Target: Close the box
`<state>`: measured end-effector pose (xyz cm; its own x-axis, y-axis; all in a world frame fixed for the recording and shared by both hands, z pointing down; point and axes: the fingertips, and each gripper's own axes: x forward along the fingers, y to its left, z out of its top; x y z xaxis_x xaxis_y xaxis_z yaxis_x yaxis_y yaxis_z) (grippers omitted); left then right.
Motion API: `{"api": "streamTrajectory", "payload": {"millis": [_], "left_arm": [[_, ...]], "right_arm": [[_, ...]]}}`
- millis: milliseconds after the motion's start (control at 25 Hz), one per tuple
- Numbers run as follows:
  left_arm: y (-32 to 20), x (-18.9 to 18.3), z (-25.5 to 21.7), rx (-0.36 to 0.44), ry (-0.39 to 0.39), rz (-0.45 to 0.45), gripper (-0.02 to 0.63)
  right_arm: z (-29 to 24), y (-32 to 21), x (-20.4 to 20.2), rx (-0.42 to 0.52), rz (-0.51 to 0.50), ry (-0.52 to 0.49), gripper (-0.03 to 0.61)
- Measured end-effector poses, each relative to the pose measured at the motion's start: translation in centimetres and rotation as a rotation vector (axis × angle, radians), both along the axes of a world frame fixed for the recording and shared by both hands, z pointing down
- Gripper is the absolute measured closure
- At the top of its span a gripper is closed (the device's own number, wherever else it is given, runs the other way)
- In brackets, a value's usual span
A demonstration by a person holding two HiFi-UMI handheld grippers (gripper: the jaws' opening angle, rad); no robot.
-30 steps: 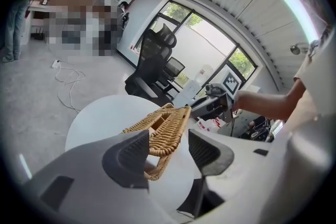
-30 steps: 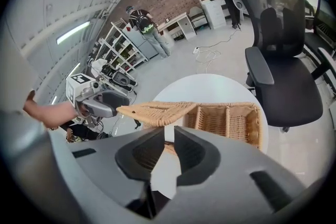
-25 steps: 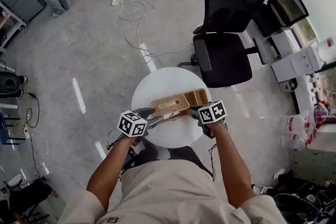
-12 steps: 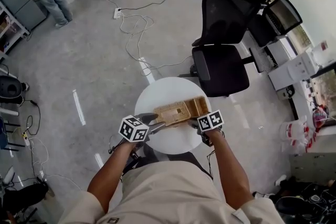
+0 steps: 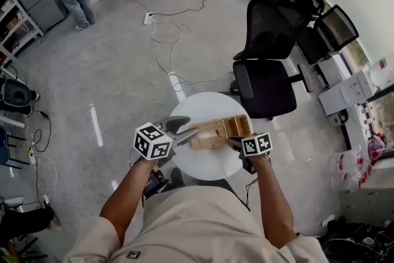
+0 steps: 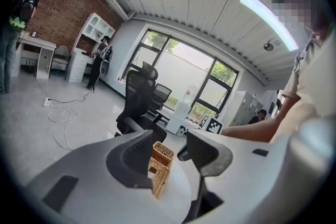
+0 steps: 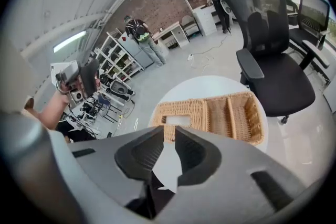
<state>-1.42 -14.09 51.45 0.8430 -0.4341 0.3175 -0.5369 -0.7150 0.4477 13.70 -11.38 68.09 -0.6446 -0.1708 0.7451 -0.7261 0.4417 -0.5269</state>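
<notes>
Both empty: your left gripper (image 6: 167, 157), fingers wide but just narrowing, and right gripper (image 7: 169, 136), barely parted, just opening; lid (image 7: 181, 109) looks seated on box (image 7: 233, 113), so press it flush next.

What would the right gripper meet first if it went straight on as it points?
Probably the wicker box, at the near edge of its lidded end. The right gripper has just been opening its jaws; nothing is between them.
</notes>
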Motion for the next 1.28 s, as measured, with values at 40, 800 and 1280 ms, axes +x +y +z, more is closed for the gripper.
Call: {"api": "streamTrajectory", "payload": {"millis": [40, 800, 1280], "left_arm": [[-0.2, -0.3, -1.3, 0.027, 0.013, -0.008, 0.417], [2.7, -9.7, -28.1, 0.745, 0.031, -0.277, 0.594], [4.2, -9.2, -29.4, 0.807, -0.044, -0.242, 0.594]], "right_arm": [[-1.7, -0.6, -0.3, 0.04, 0.005, -0.02, 0.521], [-45.0, -0.9, -4.8, 1.18, 0.014, -0.091, 0.588], [-46.4, 0.8, -4.4, 1.215, 0.051, -0.042, 0.589]]}}
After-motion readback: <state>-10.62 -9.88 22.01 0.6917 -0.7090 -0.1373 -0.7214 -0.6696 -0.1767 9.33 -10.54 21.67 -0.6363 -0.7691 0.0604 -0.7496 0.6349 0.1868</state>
